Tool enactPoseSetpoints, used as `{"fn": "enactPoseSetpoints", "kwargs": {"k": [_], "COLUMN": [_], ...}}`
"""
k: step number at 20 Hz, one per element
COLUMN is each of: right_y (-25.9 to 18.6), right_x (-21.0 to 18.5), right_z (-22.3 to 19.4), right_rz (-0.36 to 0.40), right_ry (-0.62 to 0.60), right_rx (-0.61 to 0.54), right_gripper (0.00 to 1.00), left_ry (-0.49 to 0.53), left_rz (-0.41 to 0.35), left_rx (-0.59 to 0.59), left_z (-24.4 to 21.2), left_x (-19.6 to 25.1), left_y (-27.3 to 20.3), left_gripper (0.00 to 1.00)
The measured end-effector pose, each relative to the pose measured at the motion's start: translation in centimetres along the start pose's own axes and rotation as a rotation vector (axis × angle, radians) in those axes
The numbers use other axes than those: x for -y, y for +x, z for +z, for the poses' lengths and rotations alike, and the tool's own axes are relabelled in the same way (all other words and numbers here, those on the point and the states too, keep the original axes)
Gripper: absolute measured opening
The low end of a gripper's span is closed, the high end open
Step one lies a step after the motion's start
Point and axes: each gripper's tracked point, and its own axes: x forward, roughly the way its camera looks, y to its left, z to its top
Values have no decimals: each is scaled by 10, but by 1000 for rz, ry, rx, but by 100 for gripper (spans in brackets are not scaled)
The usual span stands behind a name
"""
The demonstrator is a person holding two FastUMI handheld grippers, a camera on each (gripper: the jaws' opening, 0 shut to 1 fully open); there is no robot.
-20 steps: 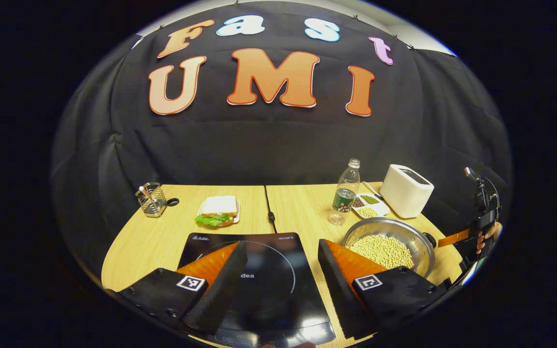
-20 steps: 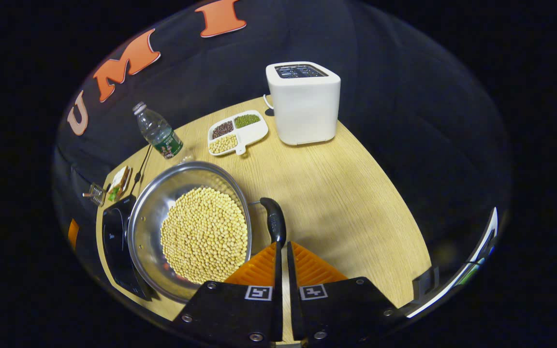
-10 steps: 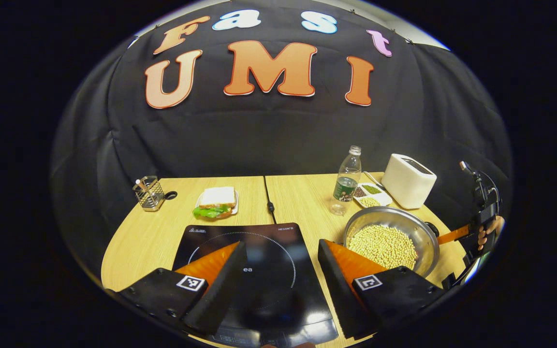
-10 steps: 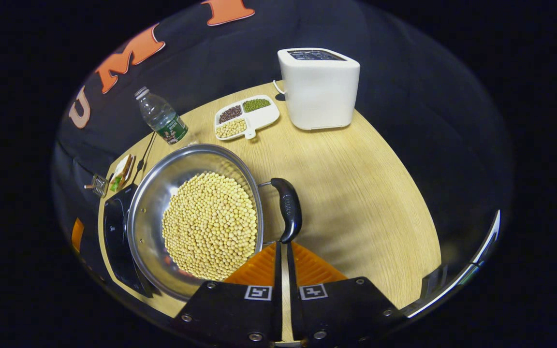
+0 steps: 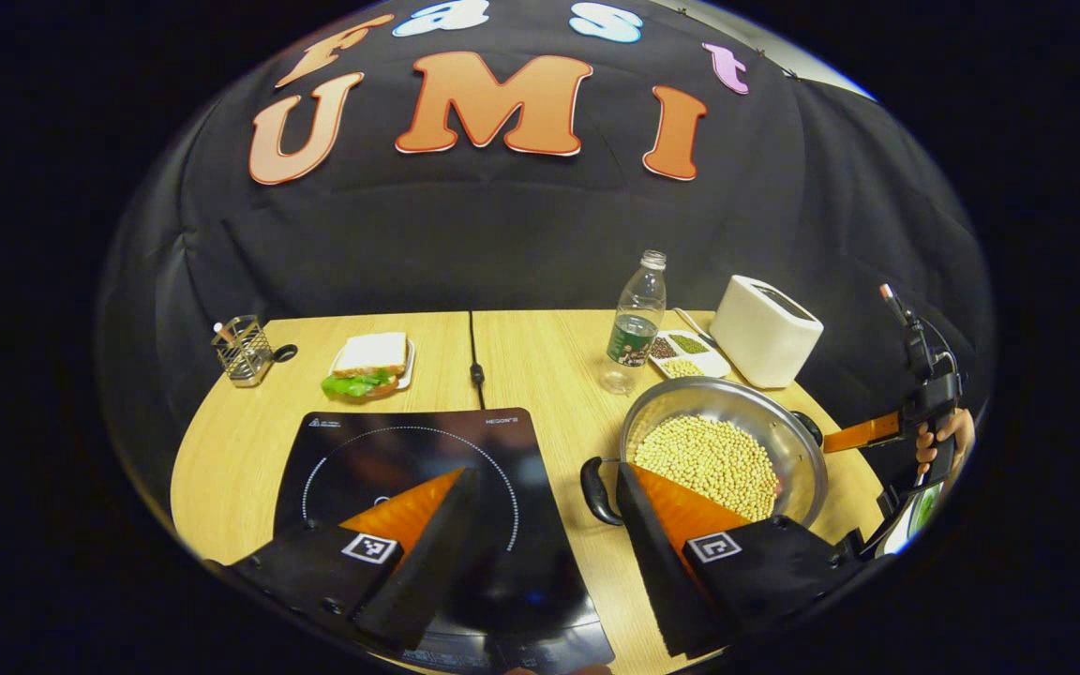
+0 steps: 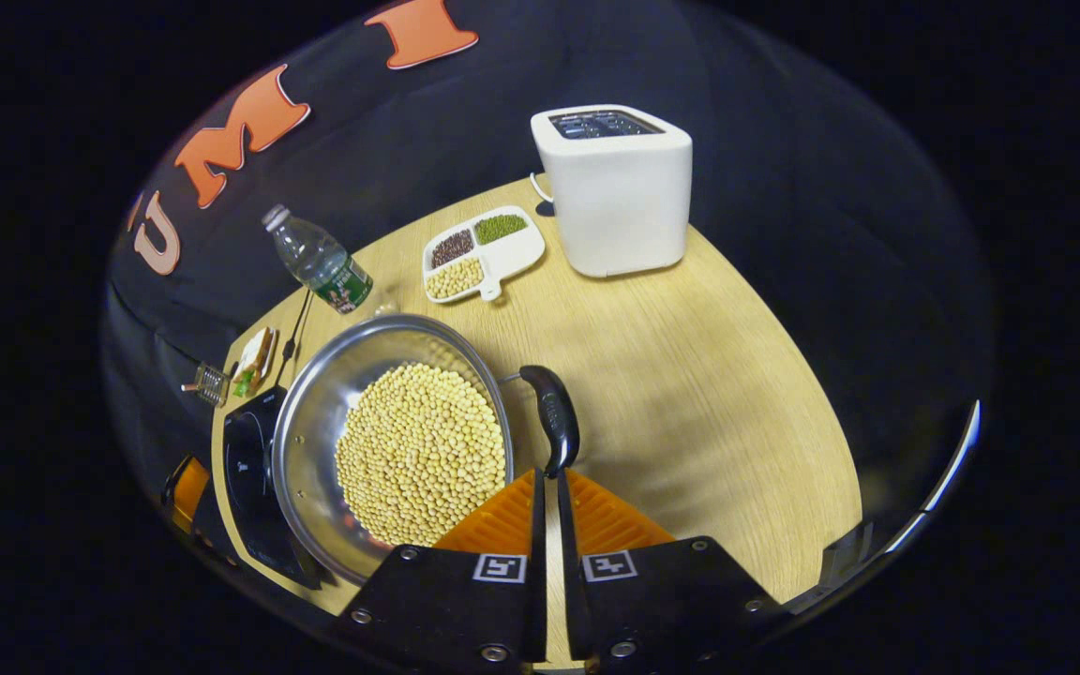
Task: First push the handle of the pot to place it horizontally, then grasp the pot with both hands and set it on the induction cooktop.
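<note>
While right gripper (image 6: 547,487), fingers together, seemingly touches the pot (image 6: 390,441) handle (image 6: 551,417), pushing step's underway; left gripper (image 5: 540,525), fingers apart, next takes the opp. handle (image 5: 596,489).

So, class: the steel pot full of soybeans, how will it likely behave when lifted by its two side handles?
The pot probably feels heavy, since soybeans cover its base thickly. The loose beans may shift if it tilts, so keeping it level seems wise. Its handles look like hinged loops, so it could swing slightly.
</note>
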Motion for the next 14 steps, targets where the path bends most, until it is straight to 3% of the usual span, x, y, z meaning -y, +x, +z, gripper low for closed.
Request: {"fn": "enactPoseSetpoints", "kwargs": {"k": [1, 2, 3, 5, 6, 7, 9, 11, 14], "right_y": [-3, -6, -8, -13, -10, -10, -9, -5, -1], "right_x": [-3, -7, -12, -29, -36, -38, -36, -37, -32], "right_z": [5, 7, 9, 10, 12, 13, 14, 15, 20], "right_rz": [1, 0, 5, 46, 55, 53, 32, 31, 8], "right_ry": [-9, -29, -51, -85, -98, -116, -151, -162, -174], "right_rx": [17, 30, 37, 49, 57, 61, 70, 75, 95], "right_gripper": [12, 5, 24, 40, 39, 49, 58, 68, 75], "left_ry": [0, -3, -5, -10, -10, -10, -19, -52, -71], "left_rz": [-15, -34, -54, -84, -80, -75, -68, -111, -117], "left_rx": [-15, -36, -65, -133, -162, -182, -219, -261, -302], "left_z": [-3, -5, -11, -22, -29, -32, -43, -54, -65], "left_x": [6, 13, 22, 35, 36, 36, 38, 51, 54], "left_y": [6, 12, 18, 33, 39, 49, 61, 70, 83], "left_gripper": [97, 97, 96, 97, 97, 97, 98, 99, 96]}}
